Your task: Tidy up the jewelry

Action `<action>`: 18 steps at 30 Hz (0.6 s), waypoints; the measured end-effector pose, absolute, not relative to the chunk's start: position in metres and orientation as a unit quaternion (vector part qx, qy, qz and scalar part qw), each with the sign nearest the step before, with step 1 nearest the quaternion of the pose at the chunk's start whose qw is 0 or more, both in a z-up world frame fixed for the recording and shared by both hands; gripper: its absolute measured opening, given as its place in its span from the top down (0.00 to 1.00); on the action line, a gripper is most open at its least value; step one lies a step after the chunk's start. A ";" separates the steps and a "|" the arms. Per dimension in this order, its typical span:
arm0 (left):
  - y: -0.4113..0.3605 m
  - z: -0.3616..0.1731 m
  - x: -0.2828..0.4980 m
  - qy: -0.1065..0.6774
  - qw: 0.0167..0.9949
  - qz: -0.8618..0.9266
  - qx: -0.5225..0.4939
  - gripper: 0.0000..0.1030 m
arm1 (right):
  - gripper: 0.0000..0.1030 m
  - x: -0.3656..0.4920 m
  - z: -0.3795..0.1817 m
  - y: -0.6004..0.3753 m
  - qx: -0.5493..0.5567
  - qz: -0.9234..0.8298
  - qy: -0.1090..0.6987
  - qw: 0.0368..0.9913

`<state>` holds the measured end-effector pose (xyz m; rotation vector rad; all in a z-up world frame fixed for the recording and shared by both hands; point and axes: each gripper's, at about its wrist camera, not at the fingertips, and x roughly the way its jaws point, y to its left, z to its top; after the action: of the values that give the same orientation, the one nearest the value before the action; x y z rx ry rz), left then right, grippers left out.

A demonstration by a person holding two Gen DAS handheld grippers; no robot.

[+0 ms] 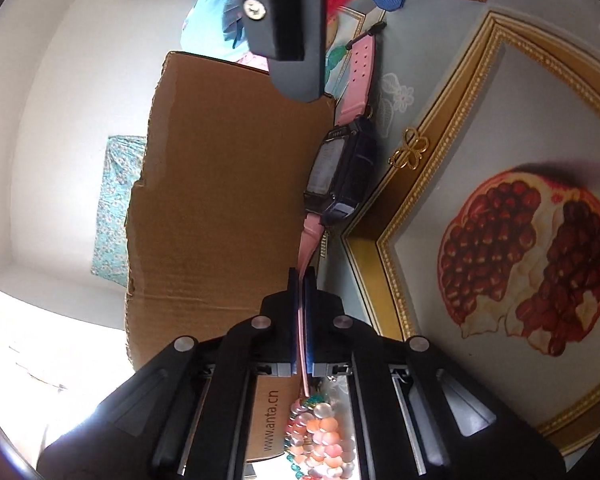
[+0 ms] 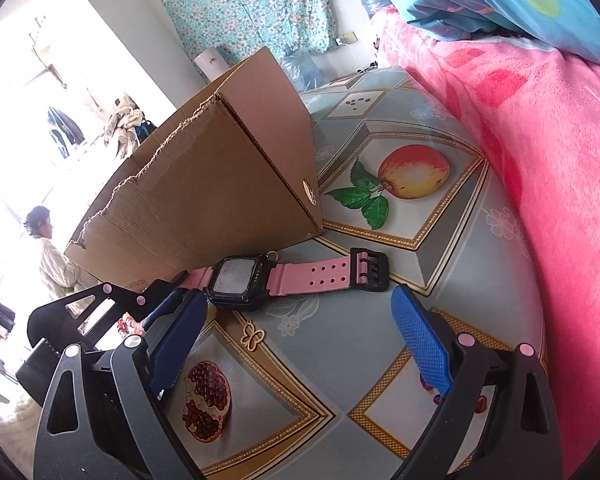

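A watch (image 1: 332,168) with a black square case and a pink strap lies on the fruit-print tablecloth (image 1: 480,92), against a cardboard box (image 1: 228,184). My left gripper (image 1: 303,276) is shut on the near end of its pink strap. In the right wrist view the same watch (image 2: 236,276) lies crosswise, with the left gripper (image 2: 176,286) pinching its left strap end. My right gripper (image 2: 300,300) stands open just in front of the watch, one blue pad on either side, touching nothing. A small gold butterfly charm (image 2: 253,336) lies between those pads.
The cardboard box (image 2: 220,184) has a torn top edge. A bracelet of pink and orange beads (image 1: 320,436) lies under my left gripper. A pink blanket (image 2: 540,160) borders the table on the right. A person (image 2: 48,248) stands far left by the bright doorway.
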<state>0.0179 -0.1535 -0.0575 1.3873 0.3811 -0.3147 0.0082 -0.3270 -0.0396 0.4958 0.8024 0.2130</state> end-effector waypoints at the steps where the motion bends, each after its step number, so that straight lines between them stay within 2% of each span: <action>1: -0.154 -0.053 0.015 0.181 0.747 -0.149 0.622 0.98 | 0.12 0.008 -0.039 -0.326 0.235 0.100 0.385 0.887; 9: -0.126 -0.030 0.003 0.288 0.782 -0.207 0.513 0.98 | 0.12 0.001 -0.040 -0.342 0.286 0.100 0.368 0.879; 18: -0.109 0.016 -0.013 0.431 0.792 -0.313 0.299 0.97 | 0.12 -0.004 -0.034 -0.347 0.294 0.097 0.345 0.886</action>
<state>-0.0131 -0.1094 0.0158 0.6429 0.9263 -0.6725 -0.0038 -0.3471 -0.0338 0.6121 0.7165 0.2019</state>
